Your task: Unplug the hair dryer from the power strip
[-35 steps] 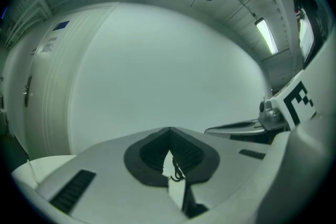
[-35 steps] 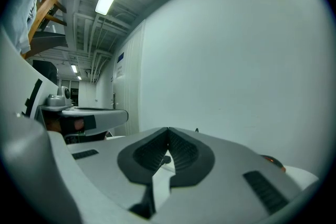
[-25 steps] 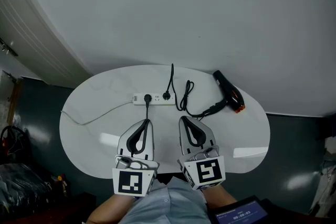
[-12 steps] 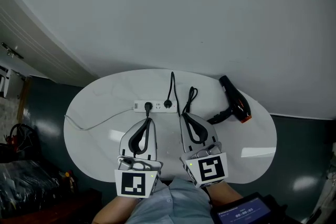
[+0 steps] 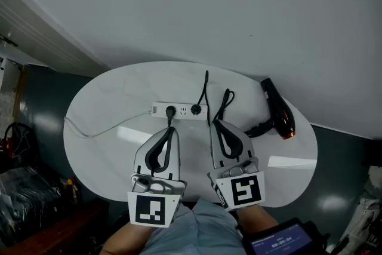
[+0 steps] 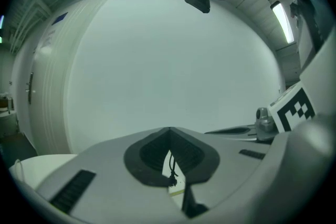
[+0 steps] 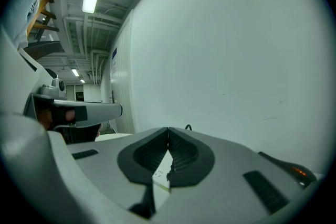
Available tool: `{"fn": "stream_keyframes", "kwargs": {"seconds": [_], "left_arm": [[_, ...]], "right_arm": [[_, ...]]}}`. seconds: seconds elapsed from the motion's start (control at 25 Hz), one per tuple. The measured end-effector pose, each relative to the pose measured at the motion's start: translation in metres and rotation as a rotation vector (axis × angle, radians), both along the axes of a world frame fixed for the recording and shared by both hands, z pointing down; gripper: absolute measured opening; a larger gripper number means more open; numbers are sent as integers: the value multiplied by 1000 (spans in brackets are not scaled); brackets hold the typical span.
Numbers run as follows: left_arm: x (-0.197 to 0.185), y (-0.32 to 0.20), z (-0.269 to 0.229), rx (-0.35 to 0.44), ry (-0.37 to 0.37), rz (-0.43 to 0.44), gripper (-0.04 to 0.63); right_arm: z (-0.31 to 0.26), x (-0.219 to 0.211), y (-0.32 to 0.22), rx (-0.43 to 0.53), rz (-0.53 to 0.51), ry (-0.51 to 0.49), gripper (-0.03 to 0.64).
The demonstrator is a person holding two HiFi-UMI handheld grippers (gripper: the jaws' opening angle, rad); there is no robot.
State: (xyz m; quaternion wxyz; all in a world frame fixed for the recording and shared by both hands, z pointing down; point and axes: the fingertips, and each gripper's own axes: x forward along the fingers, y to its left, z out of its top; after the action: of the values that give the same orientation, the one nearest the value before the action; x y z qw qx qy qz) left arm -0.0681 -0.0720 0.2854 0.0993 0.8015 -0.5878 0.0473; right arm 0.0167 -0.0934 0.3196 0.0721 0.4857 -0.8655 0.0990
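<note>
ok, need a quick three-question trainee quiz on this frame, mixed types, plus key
1. True or false: the black hair dryer lies on the white oval table, to the right of the white power strip.
2. How many black plugs sit in the strip? A none, B two, C five.
3. Fill in: the left gripper and the right gripper both have their jaws ___.
Key: 1 true; 2 B; 3 shut, with nothing held.

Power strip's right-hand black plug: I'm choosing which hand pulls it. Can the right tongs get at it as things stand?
Probably yes: the right tongs sit just short of the plug, with nothing blocking the gap, though they are shut and must open first.
</note>
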Motion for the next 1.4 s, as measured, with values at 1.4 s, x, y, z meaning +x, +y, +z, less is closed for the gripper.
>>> {"fn": "stream_keyframes", "kwargs": {"seconds": [1.4], "left_arm": [[-26,-32,97,-236,4,32,-2]], "right_arm": [[113,-33,-25,-231,-2,12,161]]}}
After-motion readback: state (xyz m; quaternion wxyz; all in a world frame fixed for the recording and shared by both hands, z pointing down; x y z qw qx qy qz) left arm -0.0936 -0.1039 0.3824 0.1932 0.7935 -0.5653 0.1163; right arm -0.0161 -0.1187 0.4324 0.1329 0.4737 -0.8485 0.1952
